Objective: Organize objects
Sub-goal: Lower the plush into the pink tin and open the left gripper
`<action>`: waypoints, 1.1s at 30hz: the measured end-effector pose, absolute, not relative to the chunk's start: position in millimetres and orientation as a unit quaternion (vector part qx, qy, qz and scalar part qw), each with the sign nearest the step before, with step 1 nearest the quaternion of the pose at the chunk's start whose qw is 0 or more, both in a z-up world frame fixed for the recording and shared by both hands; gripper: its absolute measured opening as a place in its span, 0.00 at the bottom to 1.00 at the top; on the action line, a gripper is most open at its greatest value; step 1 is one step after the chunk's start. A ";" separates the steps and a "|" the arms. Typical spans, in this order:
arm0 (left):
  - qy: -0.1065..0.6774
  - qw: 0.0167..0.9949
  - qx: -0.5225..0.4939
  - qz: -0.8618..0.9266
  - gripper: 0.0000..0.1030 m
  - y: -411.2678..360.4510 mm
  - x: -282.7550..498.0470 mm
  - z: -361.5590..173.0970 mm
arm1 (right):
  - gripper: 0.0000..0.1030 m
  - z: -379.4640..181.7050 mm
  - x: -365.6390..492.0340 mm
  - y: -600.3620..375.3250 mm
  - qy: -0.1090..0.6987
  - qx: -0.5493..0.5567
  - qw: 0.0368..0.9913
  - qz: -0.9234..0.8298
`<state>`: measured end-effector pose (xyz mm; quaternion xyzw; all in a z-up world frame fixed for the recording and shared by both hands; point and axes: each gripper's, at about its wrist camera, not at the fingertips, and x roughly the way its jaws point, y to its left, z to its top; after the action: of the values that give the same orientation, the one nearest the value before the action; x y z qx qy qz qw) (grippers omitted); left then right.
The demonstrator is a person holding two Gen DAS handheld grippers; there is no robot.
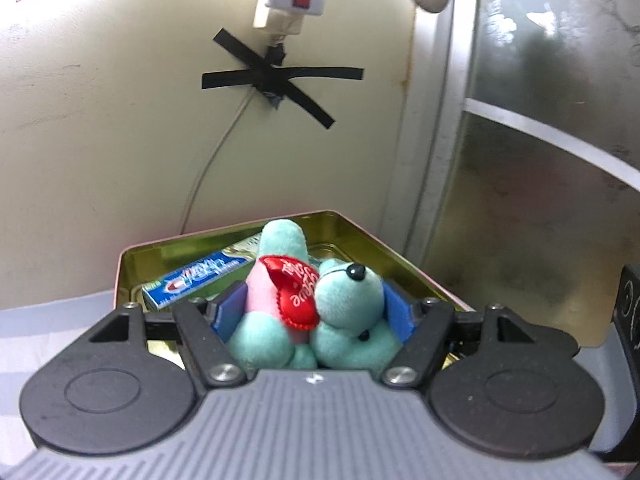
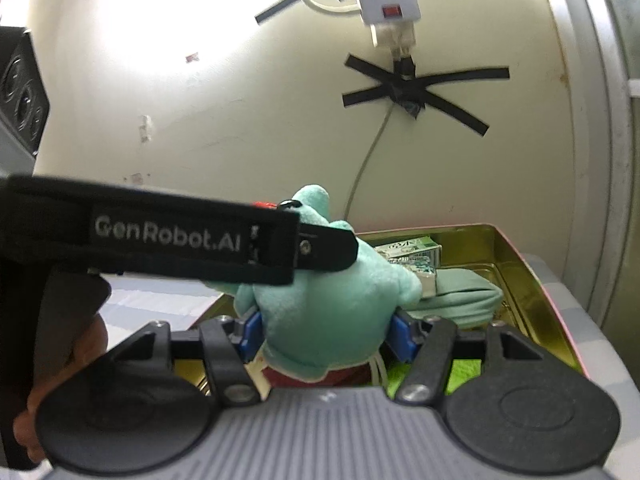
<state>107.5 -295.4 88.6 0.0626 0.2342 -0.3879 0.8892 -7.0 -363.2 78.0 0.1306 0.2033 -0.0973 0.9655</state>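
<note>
Left claw (image 1: 314, 314): blue pads (image 1: 230, 312) clamped on both sides of the plush bear (image 1: 348, 304), pointing forward and slightly downward. Right claw (image 2: 326, 338): pads (image 2: 250, 336) pressed into the same bear from its back side, same shallow downward tilt. Left claw's strapped body (image 2: 192, 236) crosses the right wrist view; bare hand (image 2: 60, 364) at lower left.

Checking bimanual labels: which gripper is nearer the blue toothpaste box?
Left. The left gripper, clamping the plush toy, has the toothpaste box just beyond its left finger; the right gripper grips the toy farther right, box unseen there.
</note>
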 end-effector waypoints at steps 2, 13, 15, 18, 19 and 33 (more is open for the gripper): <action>0.235 0.893 0.065 -0.379 0.72 -300.2 116.9 87.1 | 0.58 78.2 7.2 -373.8 0.219 0.140 0.961 -0.091; 0.217 0.910 0.076 -0.344 0.72 -321.4 156.5 89.4 | 0.59 87.5 68.3 -405.7 0.270 0.133 0.950 -0.084; 0.217 0.911 0.083 -0.342 0.72 -325.8 160.3 85.7 | 0.59 84.6 76.6 -408.3 0.281 0.131 0.947 -0.083; 0.222 0.911 0.087 -0.336 0.72 -329.6 167.7 77.1 | 0.61 77.8 88.1 -412.5 0.301 0.129 0.941 -0.085; 0.225 0.911 0.085 -0.334 0.73 -330.7 172.0 74.5 | 0.62 75.4 91.3 -413.2 0.306 0.127 0.940 -0.086; 0.215 0.932 0.076 -0.281 0.95 -294.7 162.6 76.8 | 0.85 77.1 22.2 -390.7 0.247 0.145 0.953 -0.100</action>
<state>162.6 -294.7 76.9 0.0763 0.2147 -0.2814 0.9321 22.2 -390.7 77.1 0.1445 0.2468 -0.1004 0.9530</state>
